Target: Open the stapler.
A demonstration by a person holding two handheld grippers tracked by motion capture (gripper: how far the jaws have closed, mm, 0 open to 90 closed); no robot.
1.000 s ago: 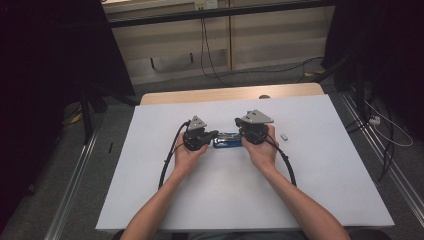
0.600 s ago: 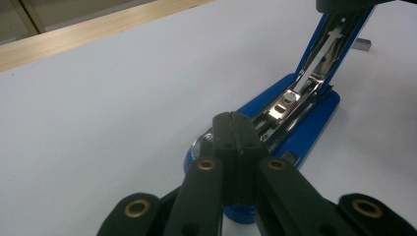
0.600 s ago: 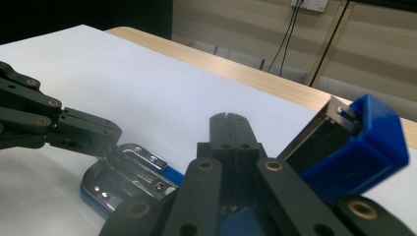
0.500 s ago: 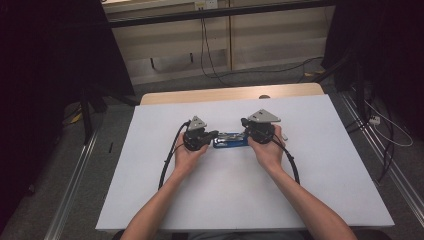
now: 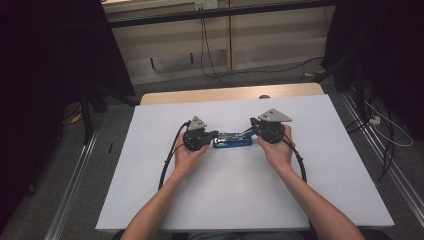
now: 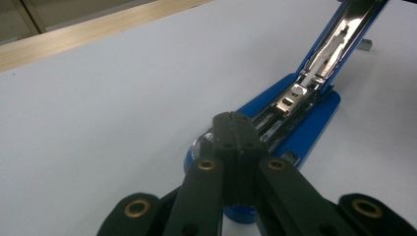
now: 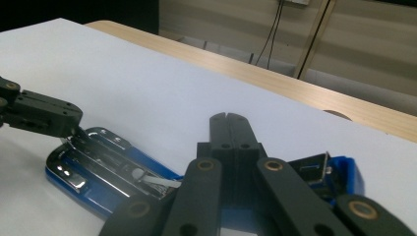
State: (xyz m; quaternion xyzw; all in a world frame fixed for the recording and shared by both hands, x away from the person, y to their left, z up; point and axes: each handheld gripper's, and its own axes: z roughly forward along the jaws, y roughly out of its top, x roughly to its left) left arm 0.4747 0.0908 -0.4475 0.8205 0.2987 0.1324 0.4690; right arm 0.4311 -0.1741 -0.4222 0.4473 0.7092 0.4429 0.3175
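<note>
While the blue stapler [image 5: 232,140] is lying on the white sheet [image 5: 320,200], roughly midway between its left and right edges and nearer the far edge, the 2 grippers are meeting it from either side. The left gripper [image 6: 235,129] is pressing its fully closed jaws down on the stapler's base end. The right gripper [image 7: 229,127], jaws likewise closed tight, is sitting against the raised blue lid [image 6: 351,29], which is tilting up, exposing the metal magazine [image 7: 105,160].

The stapler [image 6: 305,132] pairs glossy blue plastic with shiny bare metal inside. Each claw [image 7: 229,129] is matt black plastic. The tabletop [image 5: 235,195] looks smooth matt white, wood-edged.
</note>
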